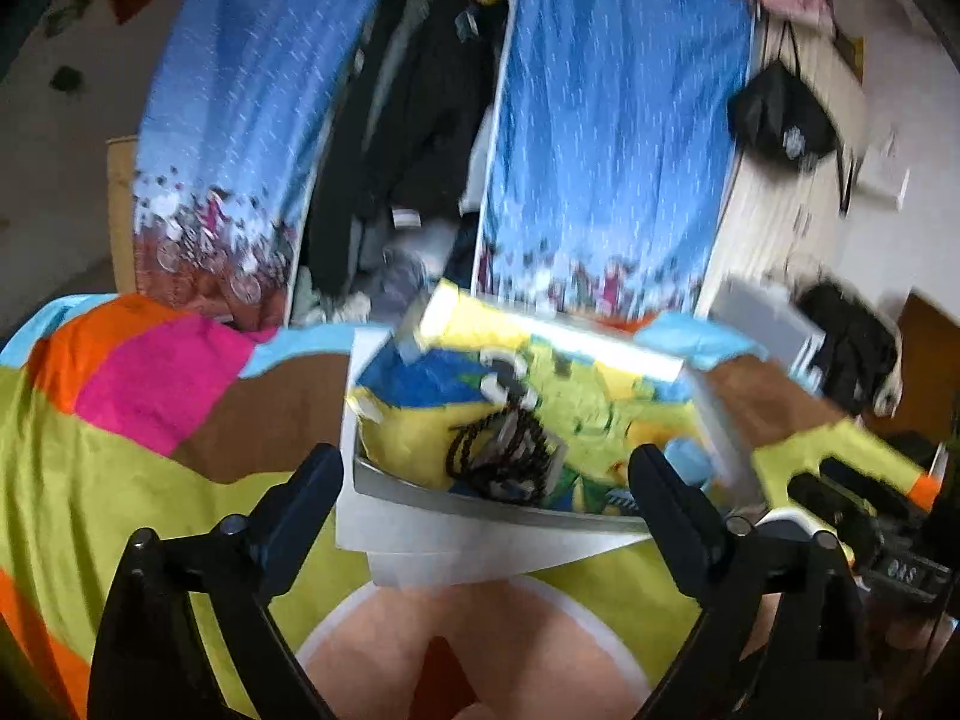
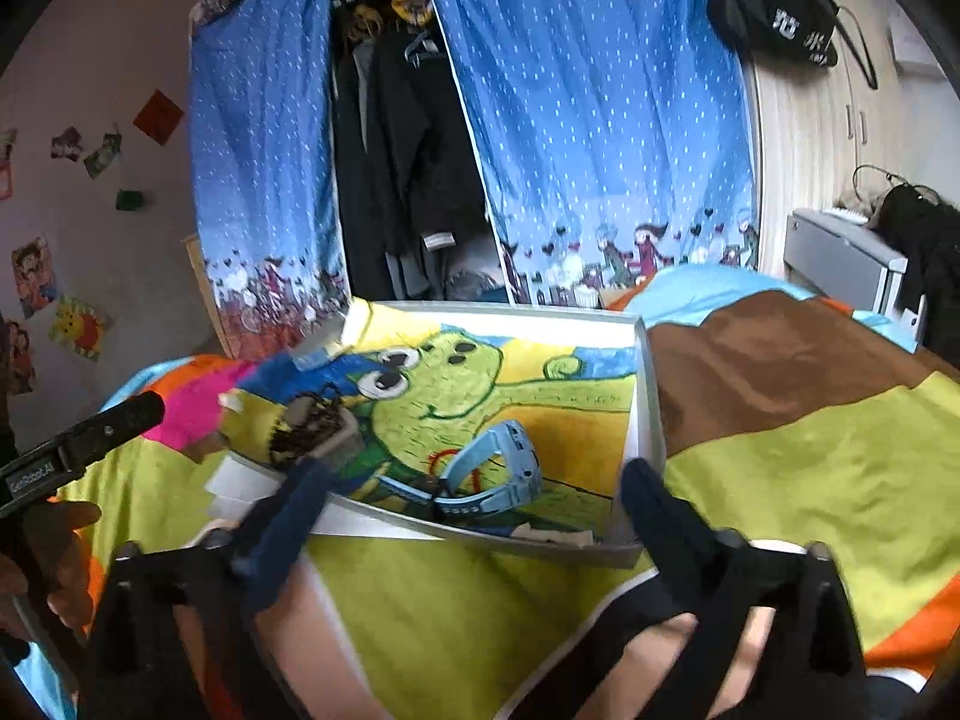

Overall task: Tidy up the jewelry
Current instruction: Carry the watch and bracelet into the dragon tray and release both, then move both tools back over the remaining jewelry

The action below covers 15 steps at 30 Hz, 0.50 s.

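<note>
A shallow white box [image 1: 480, 510] lined with a frog drawing lies on a colourful bedspread [image 1: 120, 450]. A black bead bracelet [image 1: 498, 456] sits inside it, straight ahead of my open left gripper [image 1: 489, 480], whose fingers straddle the box's near rim. In the right wrist view the same box [image 2: 648, 396] holds a light blue watch [image 2: 492, 474] near its front edge and the dark bracelet [image 2: 312, 420] at its left end. My right gripper [image 2: 474, 492] is open just before the box, with nothing between its fingers. The left gripper's finger [image 2: 120, 420] shows at the left.
Blue patterned curtains [image 2: 600, 120] hang behind the bed, parted over dark clothes [image 2: 408, 150]. A black bag [image 2: 774, 6] hangs at the upper right, above a grey drawer unit [image 2: 840, 264]. A hand [image 2: 48, 558] holds the left tool. The bedspread [image 2: 810, 450] stretches right.
</note>
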Each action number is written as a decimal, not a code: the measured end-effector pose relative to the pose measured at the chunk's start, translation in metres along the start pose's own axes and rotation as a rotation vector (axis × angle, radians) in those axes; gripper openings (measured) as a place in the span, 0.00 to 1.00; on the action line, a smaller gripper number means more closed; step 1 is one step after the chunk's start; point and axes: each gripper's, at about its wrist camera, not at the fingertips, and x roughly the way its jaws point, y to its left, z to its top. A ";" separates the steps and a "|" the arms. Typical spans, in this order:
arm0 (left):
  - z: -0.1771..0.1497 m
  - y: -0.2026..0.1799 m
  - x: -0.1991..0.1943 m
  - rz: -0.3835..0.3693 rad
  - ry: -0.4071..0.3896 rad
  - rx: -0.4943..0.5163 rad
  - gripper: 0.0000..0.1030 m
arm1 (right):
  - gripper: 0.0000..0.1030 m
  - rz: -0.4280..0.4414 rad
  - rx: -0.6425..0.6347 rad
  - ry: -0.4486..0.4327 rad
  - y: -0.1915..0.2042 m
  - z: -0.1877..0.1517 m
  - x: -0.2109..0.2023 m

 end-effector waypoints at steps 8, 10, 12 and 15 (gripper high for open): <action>-0.010 -0.019 -0.082 0.034 -0.089 0.076 0.96 | 1.00 0.040 -0.022 -0.088 0.023 0.002 -0.075; -0.016 -0.023 -0.099 0.049 -0.098 0.085 0.96 | 1.00 0.045 -0.023 -0.105 0.028 -0.001 -0.095; -0.023 -0.026 -0.114 0.062 -0.095 0.092 0.96 | 1.00 0.047 -0.025 -0.117 0.033 -0.005 -0.110; -0.037 -0.029 -0.136 0.061 -0.099 0.101 0.96 | 1.00 0.048 -0.024 -0.137 0.042 -0.017 -0.137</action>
